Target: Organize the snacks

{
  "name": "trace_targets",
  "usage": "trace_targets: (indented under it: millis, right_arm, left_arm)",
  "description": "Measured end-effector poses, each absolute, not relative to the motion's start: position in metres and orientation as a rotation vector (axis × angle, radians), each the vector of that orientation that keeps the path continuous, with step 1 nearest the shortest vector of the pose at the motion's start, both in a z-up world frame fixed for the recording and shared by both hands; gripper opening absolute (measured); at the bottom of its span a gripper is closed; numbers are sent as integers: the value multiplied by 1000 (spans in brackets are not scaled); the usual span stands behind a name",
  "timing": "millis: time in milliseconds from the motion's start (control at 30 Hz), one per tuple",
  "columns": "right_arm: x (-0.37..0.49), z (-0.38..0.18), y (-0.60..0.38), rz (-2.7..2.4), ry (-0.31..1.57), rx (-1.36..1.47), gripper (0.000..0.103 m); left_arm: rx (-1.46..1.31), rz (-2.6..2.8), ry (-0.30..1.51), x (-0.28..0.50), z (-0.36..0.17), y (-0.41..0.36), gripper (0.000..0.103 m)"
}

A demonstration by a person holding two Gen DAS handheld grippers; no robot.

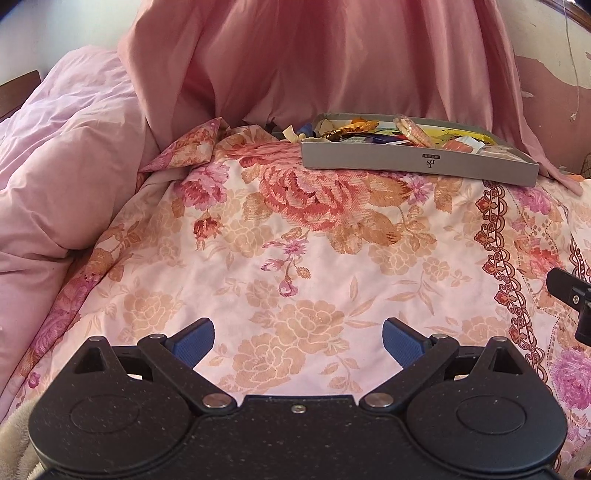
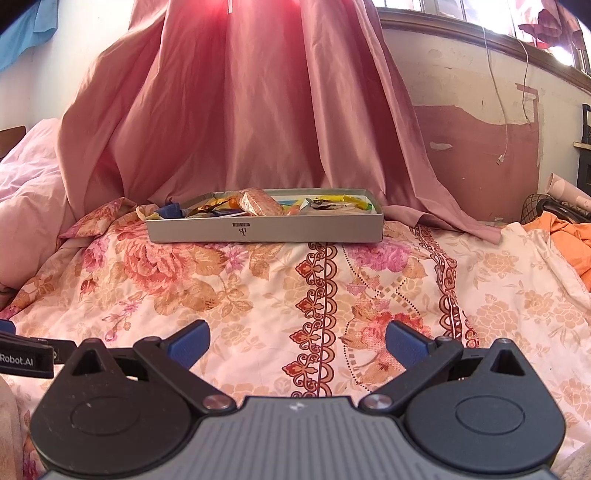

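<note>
**Both jaws spread, empty, snack box far ahead**

Left gripper (image 1: pixel 298 341) and right gripper (image 2: pixel 297 343) gape over bare floral quilt (image 1: pixel 314 266). Grey box (image 2: pixel 264 229) of snacks (image 2: pixel 258 202) sits well ahead, stray wrappers (image 1: pixel 291 131) beyond its left end. Risk: soft bedding could tip the box when pressed. Open quilt between jaws and box; curtain (image 2: pixel 240 110) crowds behind.

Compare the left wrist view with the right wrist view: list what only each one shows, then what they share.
Only the left wrist view shows the broad heap of pale pink duvet filling its left side.

Only the right wrist view shows the window ledge, the dangling white cable, the orange cloth and a blue cloth on the wall.

Both show the grey snack box full of wrappers on the floral bedspread, the pink curtain behind it, and both grippers with jaws open and empty: left gripper, right gripper.
</note>
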State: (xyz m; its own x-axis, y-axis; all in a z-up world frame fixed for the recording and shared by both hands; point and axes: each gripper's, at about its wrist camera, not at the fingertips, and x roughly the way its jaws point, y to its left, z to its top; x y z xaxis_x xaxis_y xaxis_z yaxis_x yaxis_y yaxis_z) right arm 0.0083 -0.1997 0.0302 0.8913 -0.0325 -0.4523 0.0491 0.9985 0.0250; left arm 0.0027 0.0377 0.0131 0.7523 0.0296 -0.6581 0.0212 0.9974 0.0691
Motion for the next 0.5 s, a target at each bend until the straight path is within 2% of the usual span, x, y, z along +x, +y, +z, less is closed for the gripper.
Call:
trace_targets:
  millis: [500]
  right_arm:
    - [10,29,-198,-21,488,28,103]
  left_arm:
    - [69,8,714,3,13,38,98]
